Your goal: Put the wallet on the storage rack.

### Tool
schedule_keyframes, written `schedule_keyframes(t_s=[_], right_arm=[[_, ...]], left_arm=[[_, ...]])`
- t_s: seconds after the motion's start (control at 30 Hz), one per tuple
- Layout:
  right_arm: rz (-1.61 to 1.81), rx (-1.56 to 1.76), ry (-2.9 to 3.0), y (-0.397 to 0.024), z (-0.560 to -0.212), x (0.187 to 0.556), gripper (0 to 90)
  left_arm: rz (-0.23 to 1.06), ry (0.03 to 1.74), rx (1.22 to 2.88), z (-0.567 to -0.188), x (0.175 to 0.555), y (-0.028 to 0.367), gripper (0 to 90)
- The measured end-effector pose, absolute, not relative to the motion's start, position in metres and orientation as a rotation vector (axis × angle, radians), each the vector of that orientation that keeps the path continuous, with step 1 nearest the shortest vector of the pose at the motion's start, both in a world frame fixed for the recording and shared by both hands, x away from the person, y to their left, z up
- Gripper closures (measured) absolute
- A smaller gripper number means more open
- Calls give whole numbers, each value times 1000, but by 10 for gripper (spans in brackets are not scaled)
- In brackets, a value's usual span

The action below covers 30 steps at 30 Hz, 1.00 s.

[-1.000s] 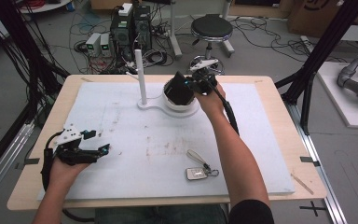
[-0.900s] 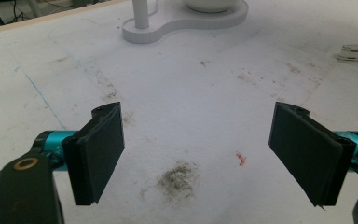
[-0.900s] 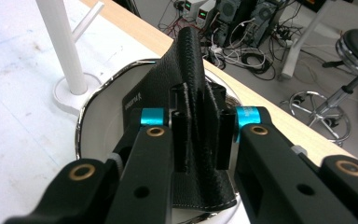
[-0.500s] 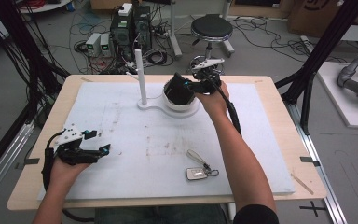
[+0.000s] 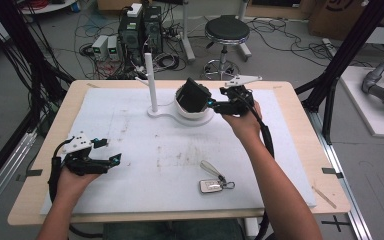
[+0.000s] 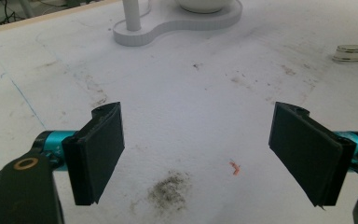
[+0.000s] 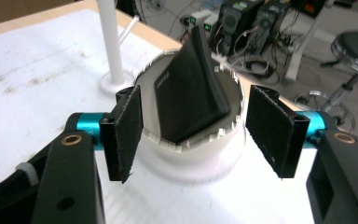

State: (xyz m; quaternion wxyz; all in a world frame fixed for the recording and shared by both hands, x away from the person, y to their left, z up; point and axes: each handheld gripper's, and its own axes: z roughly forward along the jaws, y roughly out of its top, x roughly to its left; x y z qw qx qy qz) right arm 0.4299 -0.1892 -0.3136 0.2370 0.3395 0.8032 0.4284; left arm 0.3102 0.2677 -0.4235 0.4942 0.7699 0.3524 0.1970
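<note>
Wallet let go into the bowl, my right tongs backing off.

My right tongs (image 7: 193,135) have just been opening and now stand wide with nothing between them; the black wallet (image 7: 189,91) leans inside the white bowl (image 7: 200,151), so the drop looks done. My left tongs (image 6: 198,151) gape empty over the surface (image 6: 200,100). The high view adds the key fob (image 5: 211,186) lying apart; my right gripper view shows the wallet tilted against the rim.
</note>
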Motion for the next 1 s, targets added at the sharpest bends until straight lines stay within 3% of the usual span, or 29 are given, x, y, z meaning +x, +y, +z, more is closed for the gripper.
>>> schedule_keyframes(t_s=[0.63, 1.0], right_arm=[[1281, 972, 2195, -241, -362, 355, 259], [1302, 1003, 2205, -239, -391, 348, 209]], left_arm=[[457, 810, 1888, -427, 323, 255, 179], [481, 793, 1891, -426, 323, 252, 179]])
